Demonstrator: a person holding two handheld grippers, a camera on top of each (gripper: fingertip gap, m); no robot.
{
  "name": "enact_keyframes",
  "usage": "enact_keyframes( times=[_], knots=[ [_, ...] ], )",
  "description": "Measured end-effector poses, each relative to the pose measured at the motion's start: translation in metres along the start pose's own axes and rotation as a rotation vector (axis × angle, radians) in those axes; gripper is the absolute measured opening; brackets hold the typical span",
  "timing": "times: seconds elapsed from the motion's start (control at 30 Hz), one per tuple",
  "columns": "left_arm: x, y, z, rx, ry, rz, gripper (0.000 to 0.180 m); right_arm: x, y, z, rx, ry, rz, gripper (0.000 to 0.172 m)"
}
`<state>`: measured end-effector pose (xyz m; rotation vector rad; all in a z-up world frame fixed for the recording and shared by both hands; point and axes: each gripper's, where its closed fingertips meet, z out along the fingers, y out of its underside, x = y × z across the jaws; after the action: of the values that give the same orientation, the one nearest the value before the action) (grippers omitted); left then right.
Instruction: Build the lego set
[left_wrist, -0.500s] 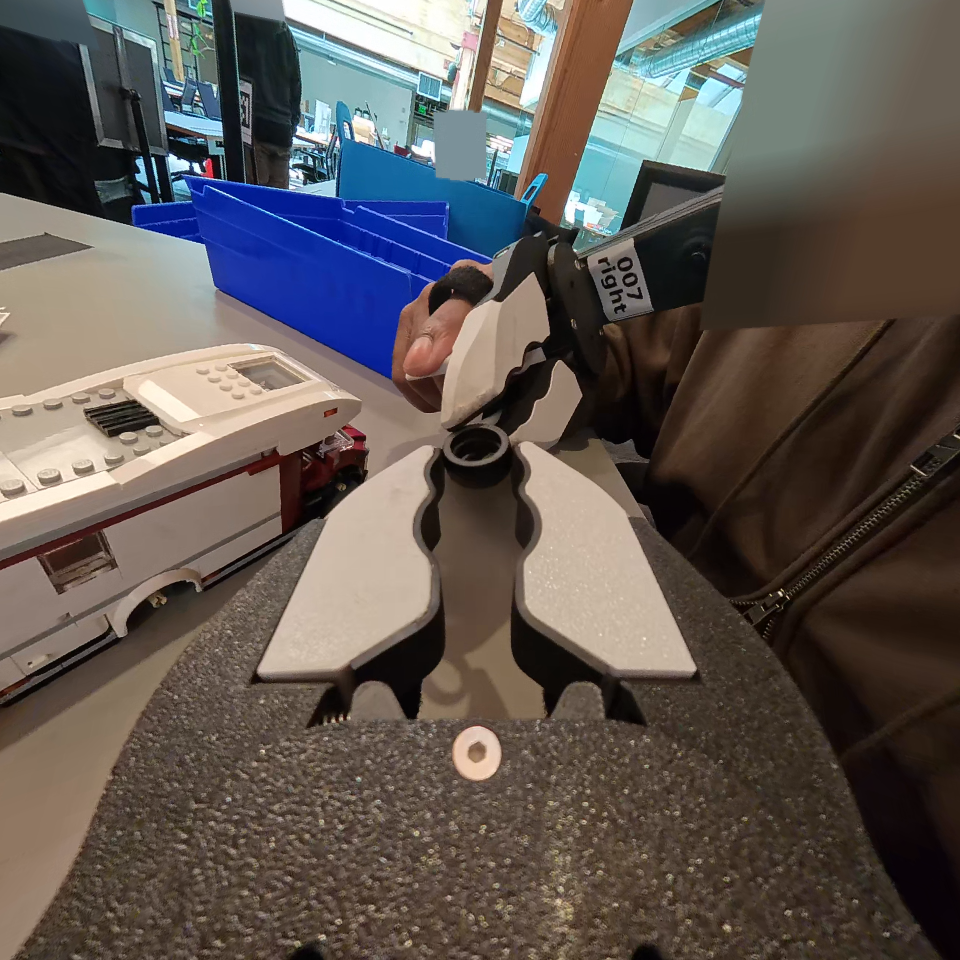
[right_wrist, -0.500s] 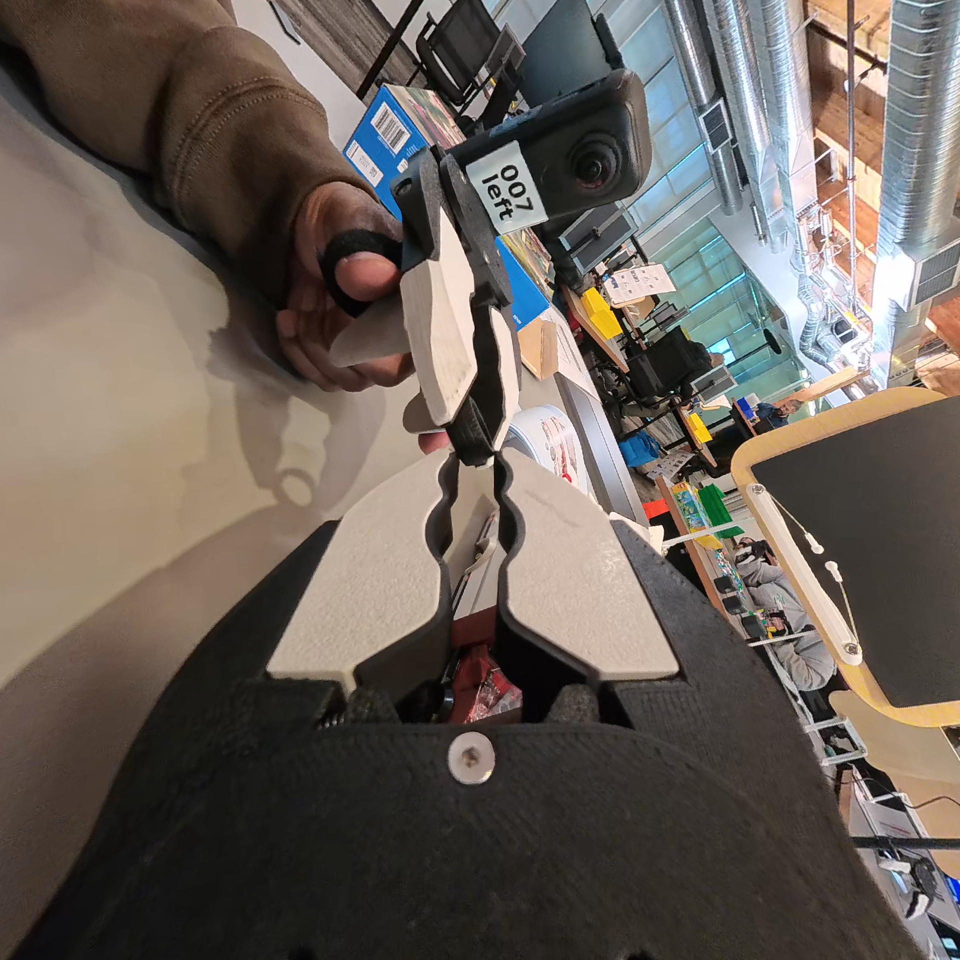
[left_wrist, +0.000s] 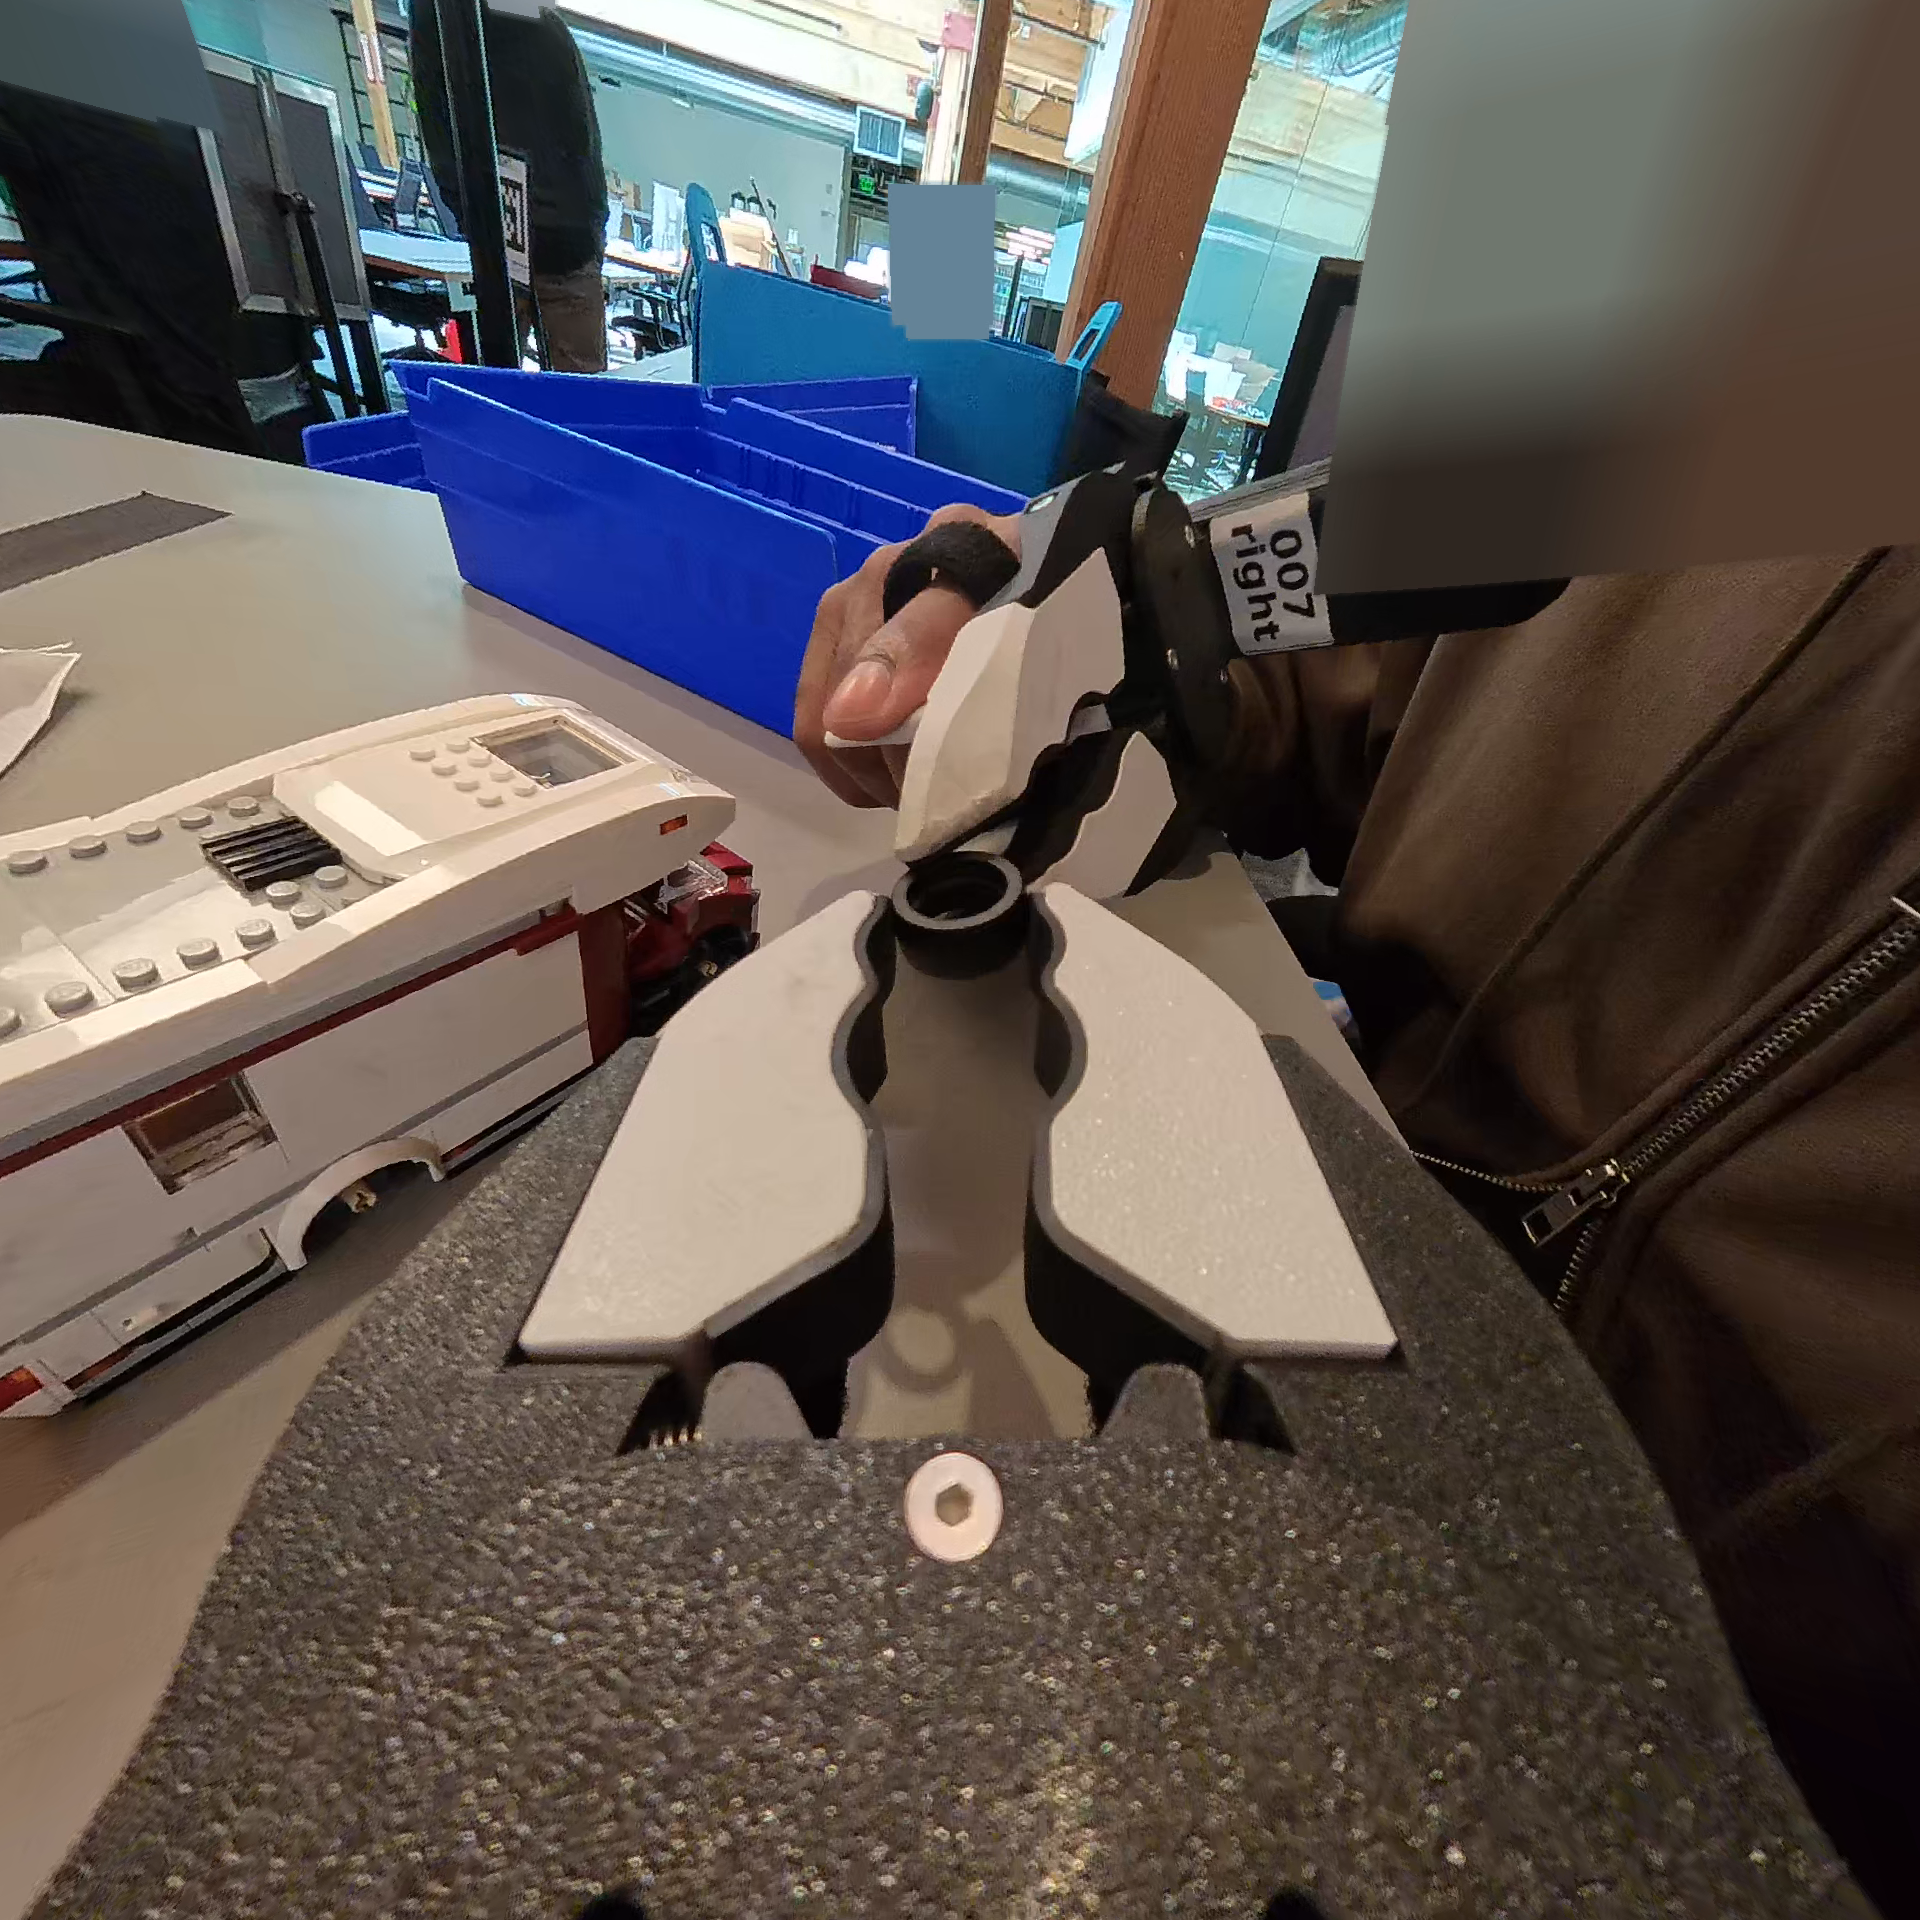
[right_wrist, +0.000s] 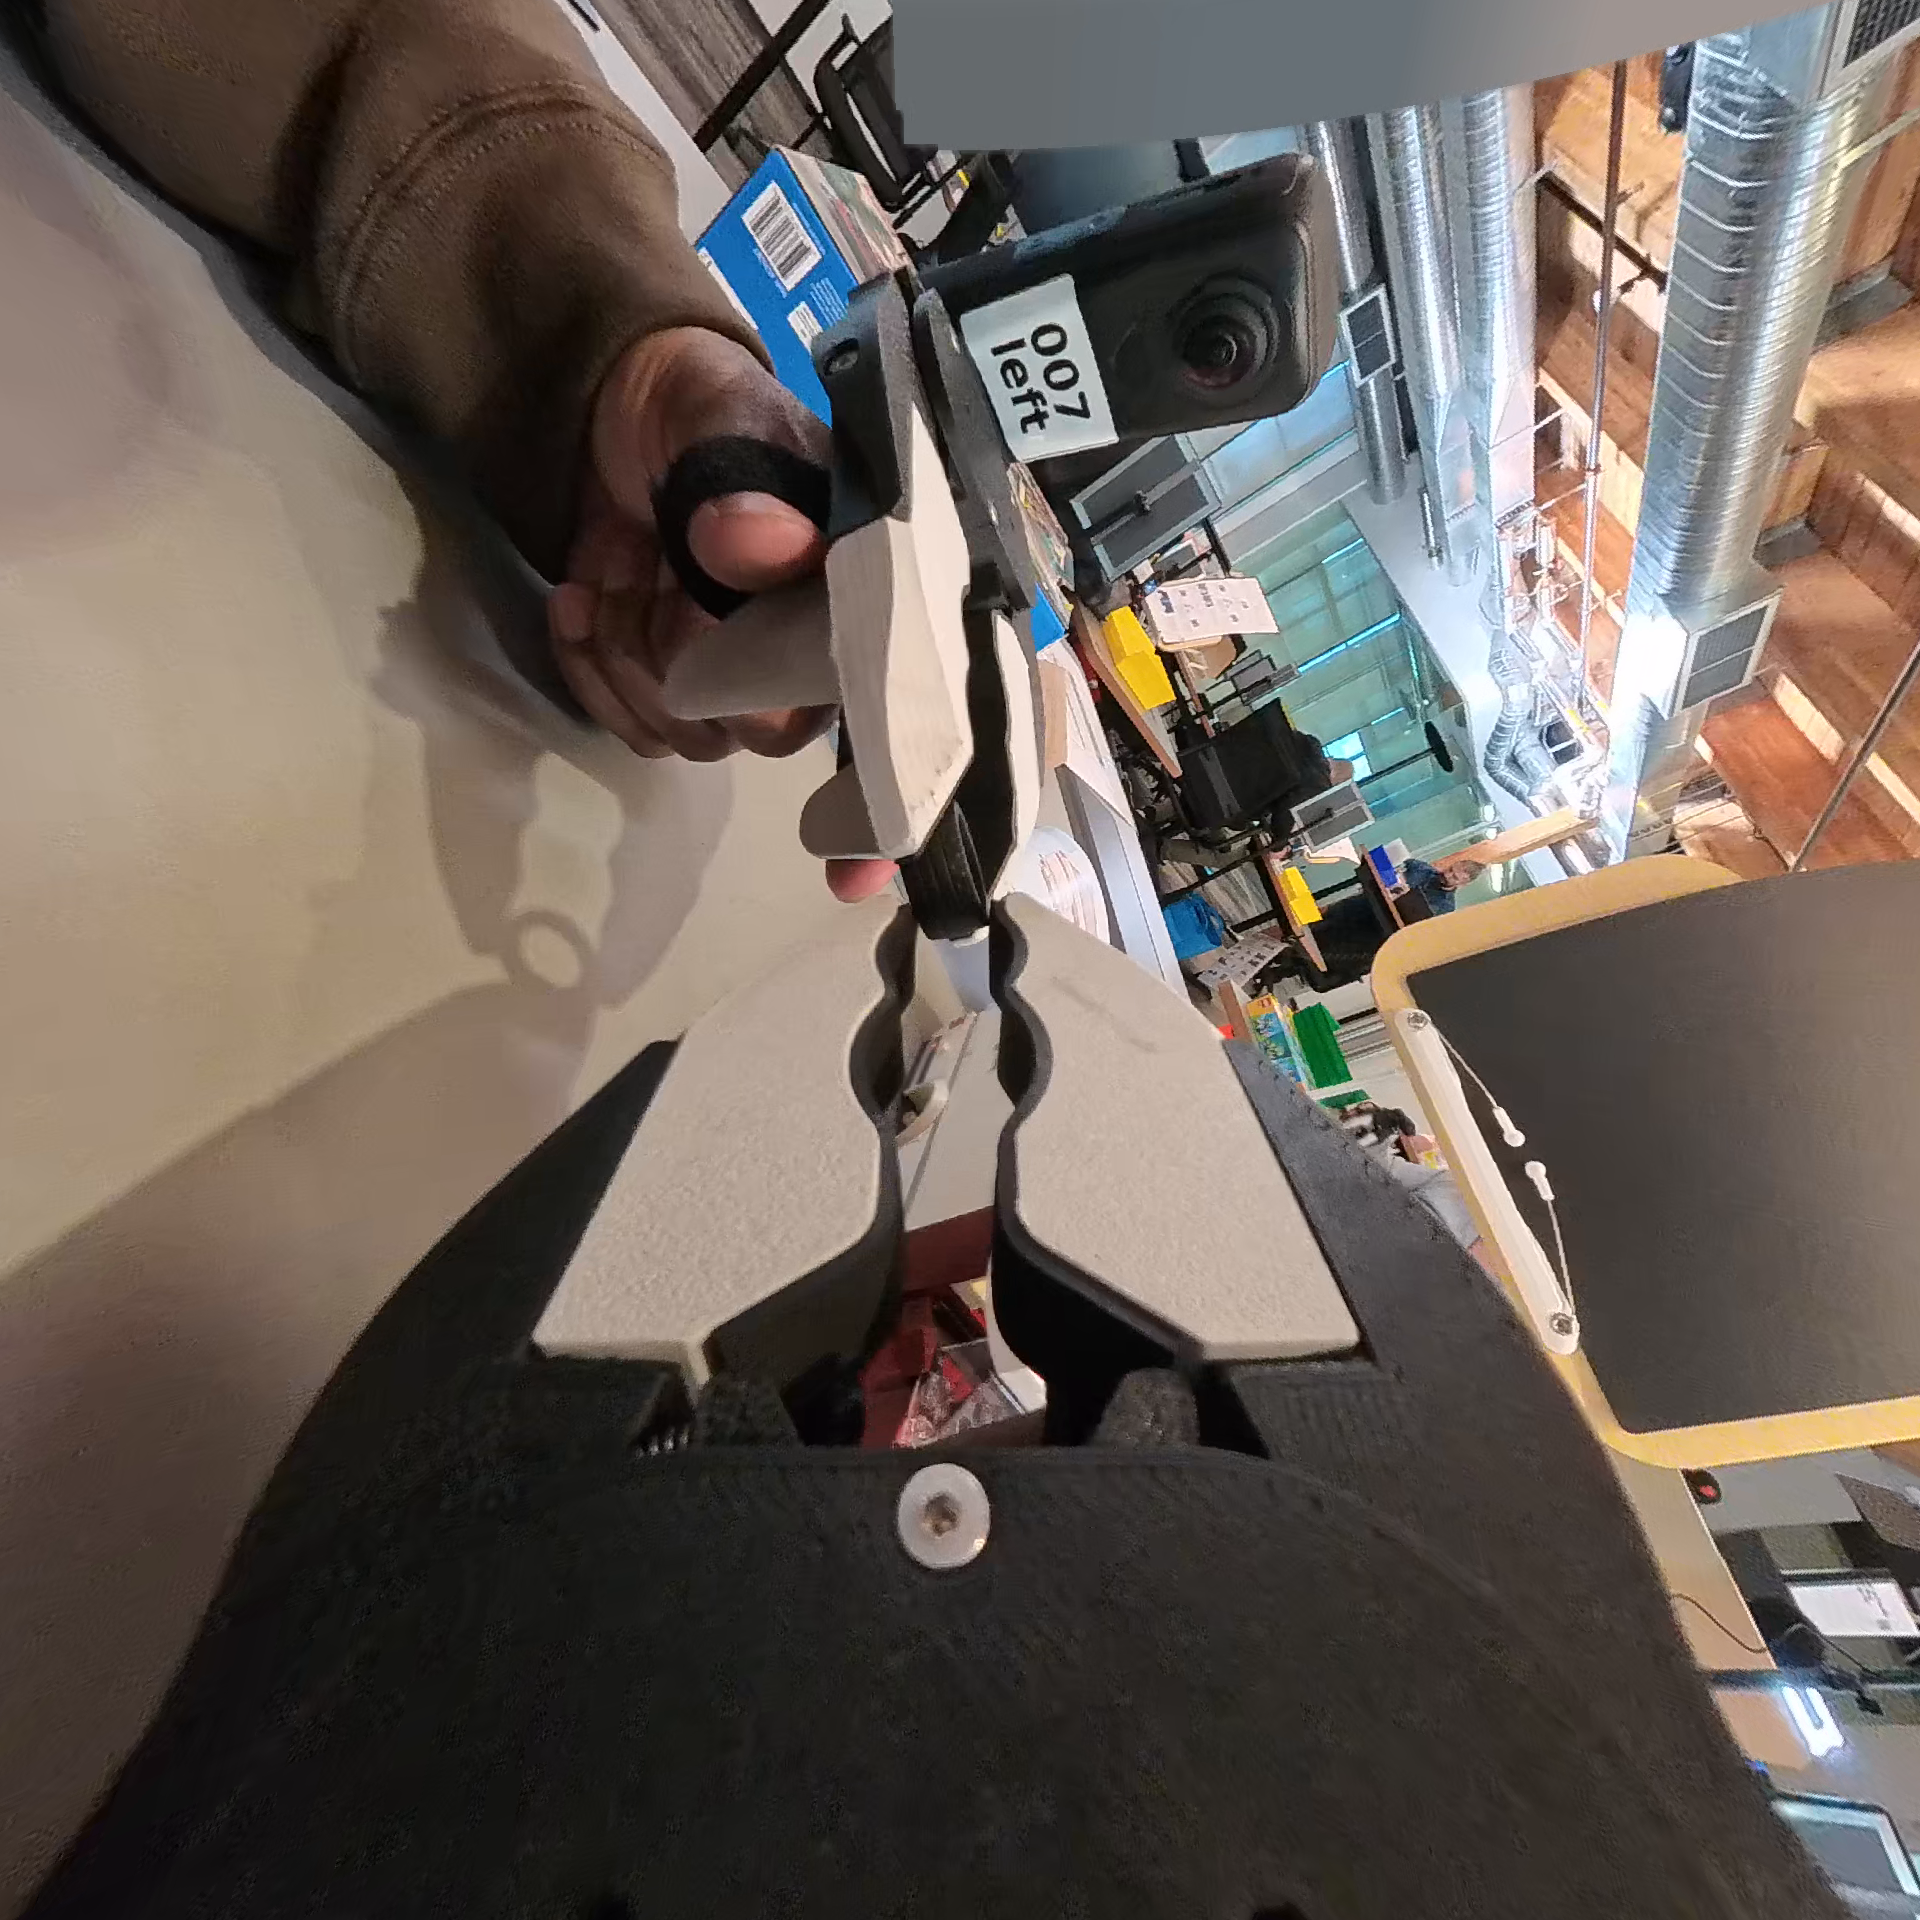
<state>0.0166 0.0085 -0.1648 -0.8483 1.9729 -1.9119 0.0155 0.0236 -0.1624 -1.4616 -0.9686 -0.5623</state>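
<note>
My left gripper (left_wrist: 961, 920) is shut on a small black rubber tyre (left_wrist: 958, 914), held by its sides with the opening facing up. My right gripper (left_wrist: 997, 844) comes in from the upper right, its tips right at the tyre's rim. In the right wrist view, my right gripper (right_wrist: 954, 935) is nearly closed on a small white part (right_wrist: 964, 935) that sits against the edge of the tyre (right_wrist: 943, 878). The left gripper (right_wrist: 961, 821) hangs down from above there. A white and dark red brick-built camper van (left_wrist: 312, 935) stands on the grey table (left_wrist: 260, 623) to the left.
Blue plastic bins (left_wrist: 644, 551) stand on the table behind the van. A person's brown zip jacket (left_wrist: 1610, 1039) fills the right side close to both grippers. A hand (left_wrist: 873, 665) holds the right gripper's handle. The table edge runs just right of the tyre. The grippers are tip to tip, or close to it.
Both grippers have stayed almost in place at the tyre. The right fingers have closed in a little, and the small white part now shows at their tips.
</note>
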Motion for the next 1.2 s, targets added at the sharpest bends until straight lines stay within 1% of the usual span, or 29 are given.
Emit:
enact_keyframes(
  times=[0.33, 0.63, 0.83, 0.97, 1.03, 1.2],
  knots=[
    [-0.004, -0.003, -0.002, 0.028, -0.007, -0.035, 0.026, 0.011, 0.001, -0.001, -0.005, 0.066, -0.004, 0.011],
    [-0.004, -0.005, -0.001, 0.044, 0.009, -0.086, 0.025, 0.010, 0.001, 0.001, -0.013, 0.092, -0.048, 0.011],
    [-0.005, -0.005, -0.002, 0.041, 0.001, -0.080, 0.025, 0.008, 0.002, 0.003, -0.018, 0.103, -0.078, 0.011],
    [-0.006, -0.008, -0.004, 0.063, -0.004, -0.082, 0.024, 0.007, 0.004, 0.003, -0.027, 0.097, -0.090, 0.011],
    [-0.006, -0.009, -0.005, 0.070, -0.001, -0.081, 0.024, 0.006, 0.003, 0.004, -0.027, 0.097, -0.099, 0.006],
    [-0.006, -0.010, -0.006, 0.075, 0.002, -0.080, 0.024, 0.006, 0.003, 0.003, -0.026, 0.105, -0.103, 0.006]
  ],
)
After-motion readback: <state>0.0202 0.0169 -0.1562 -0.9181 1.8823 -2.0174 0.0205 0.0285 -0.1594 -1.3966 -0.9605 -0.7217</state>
